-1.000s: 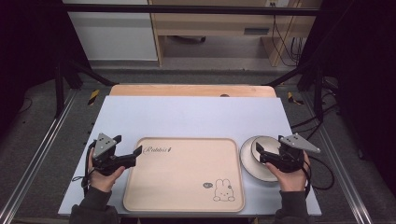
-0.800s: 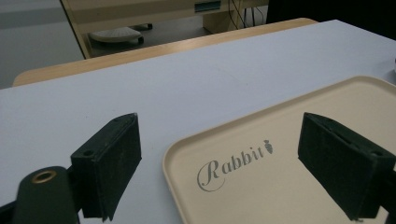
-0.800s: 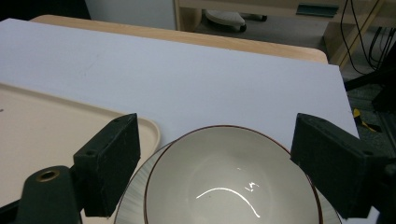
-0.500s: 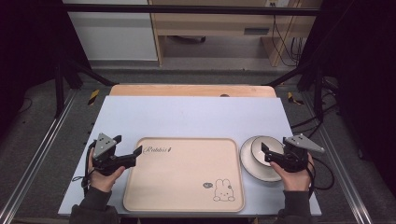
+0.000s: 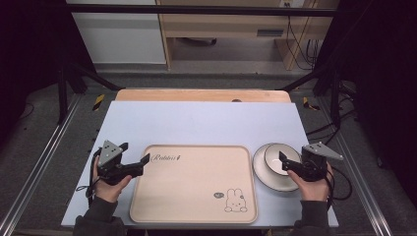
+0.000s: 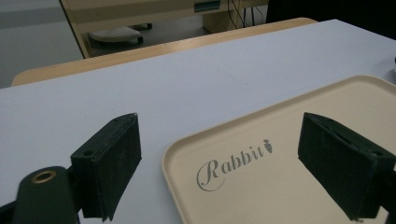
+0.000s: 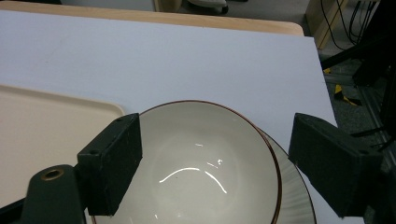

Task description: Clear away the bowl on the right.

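White bowl (image 7: 205,168) now sits between the right gripper's (image 5: 286,164) spread jaws; left gripper (image 5: 142,162) unmoved, jaws apart, empty.

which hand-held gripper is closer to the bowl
Right. The right hand-held gripper hangs open right over the bowl on its plate; the left hand-held gripper sits across the tray, at its far corner.
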Tool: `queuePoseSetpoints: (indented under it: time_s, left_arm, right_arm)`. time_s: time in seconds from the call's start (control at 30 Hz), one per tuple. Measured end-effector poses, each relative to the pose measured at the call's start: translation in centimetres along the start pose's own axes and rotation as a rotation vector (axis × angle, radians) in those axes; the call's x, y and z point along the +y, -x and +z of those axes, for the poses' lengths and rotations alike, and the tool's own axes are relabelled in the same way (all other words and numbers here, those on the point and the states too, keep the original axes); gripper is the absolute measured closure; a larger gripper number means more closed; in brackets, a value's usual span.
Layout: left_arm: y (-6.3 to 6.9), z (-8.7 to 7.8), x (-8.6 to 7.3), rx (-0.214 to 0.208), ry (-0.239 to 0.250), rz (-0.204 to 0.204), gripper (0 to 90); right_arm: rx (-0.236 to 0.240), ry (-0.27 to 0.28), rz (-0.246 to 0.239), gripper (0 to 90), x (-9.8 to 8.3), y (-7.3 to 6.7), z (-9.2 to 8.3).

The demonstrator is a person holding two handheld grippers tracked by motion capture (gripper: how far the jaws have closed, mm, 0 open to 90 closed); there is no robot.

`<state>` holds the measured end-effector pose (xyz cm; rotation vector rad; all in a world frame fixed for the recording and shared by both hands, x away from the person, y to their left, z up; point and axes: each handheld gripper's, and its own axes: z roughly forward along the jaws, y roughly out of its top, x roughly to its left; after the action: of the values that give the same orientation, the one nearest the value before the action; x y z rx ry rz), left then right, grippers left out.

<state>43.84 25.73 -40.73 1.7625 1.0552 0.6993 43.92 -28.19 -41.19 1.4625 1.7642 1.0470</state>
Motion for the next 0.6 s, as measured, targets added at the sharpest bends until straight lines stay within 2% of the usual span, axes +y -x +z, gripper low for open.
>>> queuePoseSetpoints:
  time_s: [0.3,0.6]
  left_arm:
    - [0.0,0.0,0.0,-0.001,-0.001,0.000,13.0]
    - [0.0,0.0,0.0,-0.001,-0.001,0.000,12.9]
  right_arm:
    - [-0.030,-0.041,0.026,19.1,-0.6,0.9,0.4]
    - [-0.040,-0.075,0.044,23.3,-1.1,1.5,0.9]
